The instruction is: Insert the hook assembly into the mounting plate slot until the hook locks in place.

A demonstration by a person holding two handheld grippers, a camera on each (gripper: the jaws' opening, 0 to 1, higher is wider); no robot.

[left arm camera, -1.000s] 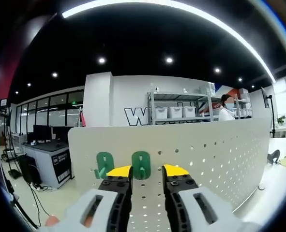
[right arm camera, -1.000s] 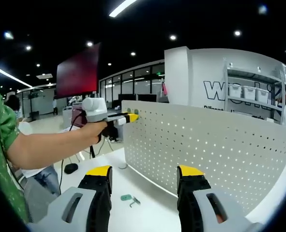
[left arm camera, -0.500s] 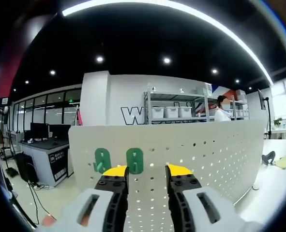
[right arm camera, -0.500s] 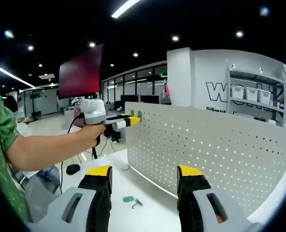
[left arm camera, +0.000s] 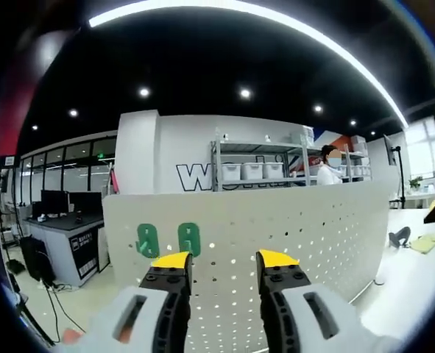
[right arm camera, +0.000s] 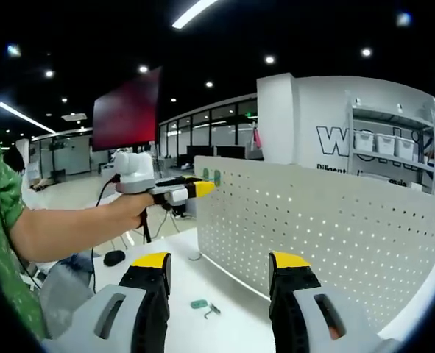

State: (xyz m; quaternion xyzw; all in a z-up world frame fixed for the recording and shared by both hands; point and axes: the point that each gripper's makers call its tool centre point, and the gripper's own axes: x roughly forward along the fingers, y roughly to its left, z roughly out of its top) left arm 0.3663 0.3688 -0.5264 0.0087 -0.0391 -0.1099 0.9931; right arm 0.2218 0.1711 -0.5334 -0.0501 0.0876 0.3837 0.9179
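On the white pegboard (left arm camera: 291,220), 2 green hooks (left arm camera: 168,240) sit mounted. Left gripper (left arm camera: 221,260) and right gripper (right arm camera: 219,260) stand apart, empty. Next, I judge: fetch the loose green piece (right arm camera: 198,303) on the table (right arm camera: 224,320)

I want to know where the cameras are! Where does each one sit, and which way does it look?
Left gripper view: sits on the left claw, raised, facing the white pegboard and its two green hook plates; its own jaws stand apart.
Right gripper view: sits on the right claw, low over the white table, facing the pegboard; the person's arm shows, and a green hook piece lies on the table.
Both share the pegboard, green plates and left claw.
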